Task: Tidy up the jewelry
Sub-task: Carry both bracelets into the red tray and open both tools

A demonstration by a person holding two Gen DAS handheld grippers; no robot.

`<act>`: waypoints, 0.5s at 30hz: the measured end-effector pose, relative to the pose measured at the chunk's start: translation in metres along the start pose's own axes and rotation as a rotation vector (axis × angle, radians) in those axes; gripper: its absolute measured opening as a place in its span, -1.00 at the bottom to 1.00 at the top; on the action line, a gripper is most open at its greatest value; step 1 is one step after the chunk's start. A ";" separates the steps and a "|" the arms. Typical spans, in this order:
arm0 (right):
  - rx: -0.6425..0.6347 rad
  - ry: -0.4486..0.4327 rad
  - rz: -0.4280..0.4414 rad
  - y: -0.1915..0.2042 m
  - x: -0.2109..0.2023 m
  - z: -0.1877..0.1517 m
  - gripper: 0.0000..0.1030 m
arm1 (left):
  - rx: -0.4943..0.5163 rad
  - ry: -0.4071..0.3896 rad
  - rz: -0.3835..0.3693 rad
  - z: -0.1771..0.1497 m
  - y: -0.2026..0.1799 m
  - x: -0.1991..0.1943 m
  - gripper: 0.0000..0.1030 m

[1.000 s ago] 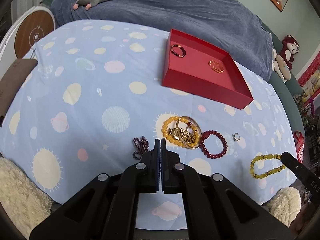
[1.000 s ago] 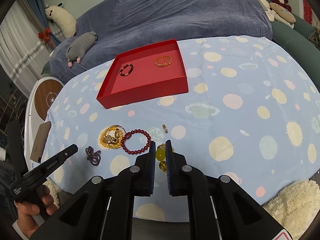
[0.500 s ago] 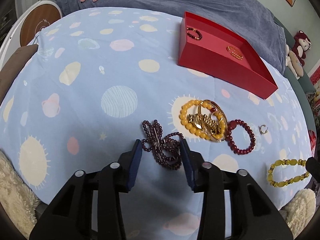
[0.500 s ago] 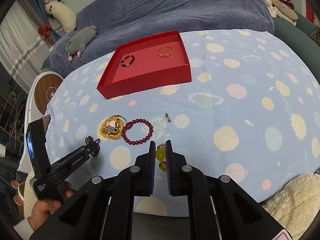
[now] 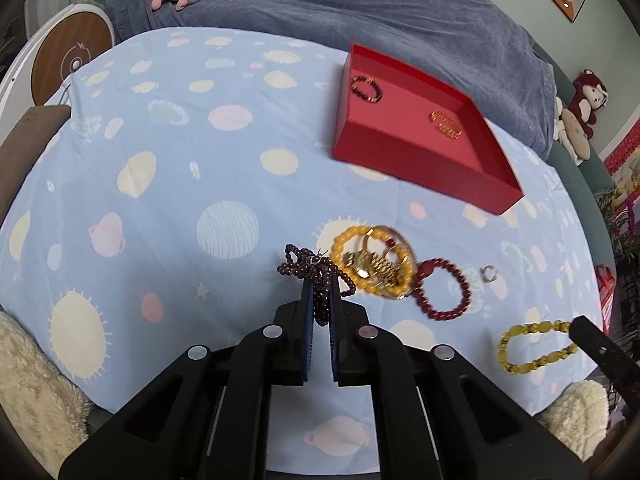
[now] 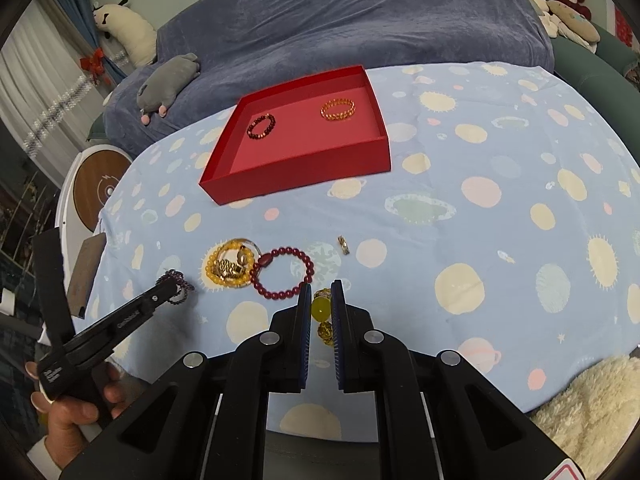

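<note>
My left hand-held gripper [image 5: 320,300] has just been closing, and its jaws are now clamped on the dark bead strand [image 5: 316,276], whose loops bunch up between the pads and spill out past the tips. My right hand-held gripper [image 6: 321,304] is pinched onto the yellow bracelet [image 6: 321,312], with one big yellow bead showing between its jaws; from the left wrist view the rest of that bracelet lies on the worktop [image 5: 160,168].

Taking the red tray [image 6: 304,168] as my landmark: two pieces already lie inside it, a dark bracelet [image 6: 262,126] toward its left side and a gold bracelet [image 6: 338,109] toward its right. I read those as sorted.

Everything else sits on the near side of the tray, well apart from it. The dark strand is farthest to the near left. Just beside it is a tangled pile [image 5: 374,264] of orange beads, a gold ring-shaped piece and a gold chain. A red bracelet [image 5: 442,288] touches that pile on its right, and a small ring [image 5: 488,274] lies near the red bracelet. The yellow bracelet is nearest me, to the near right of the tray.

My judgement: the job is early, two in and about five or more left, with two picks now gripped but neither one clearly lifted yet.
</note>
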State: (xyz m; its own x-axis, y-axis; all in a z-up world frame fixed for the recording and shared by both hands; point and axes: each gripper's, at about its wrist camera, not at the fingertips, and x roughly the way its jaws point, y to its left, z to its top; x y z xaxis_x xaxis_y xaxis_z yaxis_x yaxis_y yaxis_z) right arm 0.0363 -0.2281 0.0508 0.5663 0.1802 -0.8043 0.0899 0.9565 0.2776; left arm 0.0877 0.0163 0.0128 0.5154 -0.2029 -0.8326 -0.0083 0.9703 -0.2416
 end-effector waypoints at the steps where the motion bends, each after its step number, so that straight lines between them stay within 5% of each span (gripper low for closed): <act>1: -0.003 -0.007 0.002 0.000 -0.001 0.004 -0.82 | 0.002 -0.007 -0.010 0.005 -0.002 -0.005 -0.87; 15: -0.061 -0.154 0.049 0.015 0.018 0.136 -0.82 | 0.100 -0.145 -0.117 0.123 -0.067 -0.011 -0.87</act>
State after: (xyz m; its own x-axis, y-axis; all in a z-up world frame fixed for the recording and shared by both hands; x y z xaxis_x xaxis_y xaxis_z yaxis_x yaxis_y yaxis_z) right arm 0.1589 -0.2416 0.1119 0.6877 0.1939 -0.6996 0.0123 0.9604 0.2783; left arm 0.1873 -0.0303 0.0996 0.6261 -0.3008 -0.7193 0.1400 0.9510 -0.2758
